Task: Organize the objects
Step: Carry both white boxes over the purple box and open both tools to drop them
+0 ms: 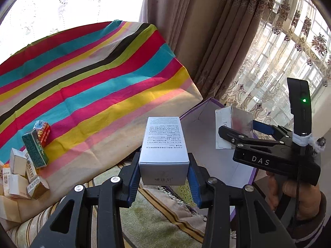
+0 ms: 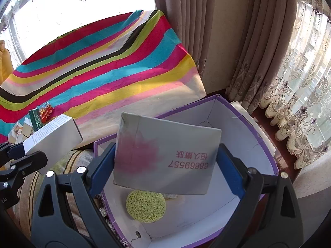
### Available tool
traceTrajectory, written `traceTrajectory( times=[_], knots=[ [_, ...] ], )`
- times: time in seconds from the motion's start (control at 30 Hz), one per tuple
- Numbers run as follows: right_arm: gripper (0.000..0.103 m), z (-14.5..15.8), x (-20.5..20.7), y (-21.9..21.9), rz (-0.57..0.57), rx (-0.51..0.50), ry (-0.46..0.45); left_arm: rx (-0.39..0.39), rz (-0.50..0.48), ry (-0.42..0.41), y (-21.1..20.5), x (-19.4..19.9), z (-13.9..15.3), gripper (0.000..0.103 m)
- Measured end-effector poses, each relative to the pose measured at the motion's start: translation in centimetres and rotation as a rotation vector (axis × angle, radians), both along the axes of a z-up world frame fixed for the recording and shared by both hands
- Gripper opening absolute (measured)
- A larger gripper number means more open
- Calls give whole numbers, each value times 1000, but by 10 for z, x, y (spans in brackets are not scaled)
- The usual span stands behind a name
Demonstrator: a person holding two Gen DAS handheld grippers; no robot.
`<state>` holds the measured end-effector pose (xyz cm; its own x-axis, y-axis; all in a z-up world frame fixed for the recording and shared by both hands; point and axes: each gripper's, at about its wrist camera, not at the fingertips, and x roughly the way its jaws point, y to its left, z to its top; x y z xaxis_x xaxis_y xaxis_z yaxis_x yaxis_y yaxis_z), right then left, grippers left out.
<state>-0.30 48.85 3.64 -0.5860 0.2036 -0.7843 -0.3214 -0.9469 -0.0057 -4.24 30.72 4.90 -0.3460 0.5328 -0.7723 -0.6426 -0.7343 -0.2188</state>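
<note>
A: Nearest the lens, the left claw [image 1: 164, 177] has its blue pads pinched tight on the sides of a slim silver box [image 1: 163, 144]. It has fine print along the top and a faint logo on the end face, and it is held in the air between the striped cloth [image 1: 93, 78] and the purple bin [image 2: 244, 124].

B: And the right claw [image 2: 165, 165]?

A: Spread wide, gripping a flat grey carton [image 2: 165, 155] by its two edges. The carton has a pink smudge and red digits that read upside down. It hangs tilted over the bin's white inside, above a round green sponge [image 2: 145, 206] lying on the bin floor.

B: What else is loose?

A: A heap of small boxes [image 1: 26, 165] on the cloth's near left corner, one green, one red, the rest pale.

B: The room?

A: The cloth, in red, teal, yellow, pink and black bands, covers a raised surface. Brown curtains [image 2: 186, 31] hang behind it, lace ones [image 2: 300, 103] at the bright window on the right.
</note>
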Motion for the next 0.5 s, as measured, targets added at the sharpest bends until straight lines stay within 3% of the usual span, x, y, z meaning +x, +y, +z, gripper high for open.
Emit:
traceTrajectory(
  times=[0.37, 0.4, 0.47, 0.5],
  knots=[
    [95, -2, 14, 43, -96, 46, 24, 29, -99, 25, 67, -4, 0, 45],
    [95, -2, 14, 44, -100, 50, 29, 31, -110, 24, 72, -4, 0, 47],
    [95, -1, 16, 46, -104, 58, 47, 19, -107, 23, 78, -7, -1, 64],
    [96, -2, 16, 47, -99, 60, 51, 18, -97, 24, 78, -8, -1, 67]
  ],
)
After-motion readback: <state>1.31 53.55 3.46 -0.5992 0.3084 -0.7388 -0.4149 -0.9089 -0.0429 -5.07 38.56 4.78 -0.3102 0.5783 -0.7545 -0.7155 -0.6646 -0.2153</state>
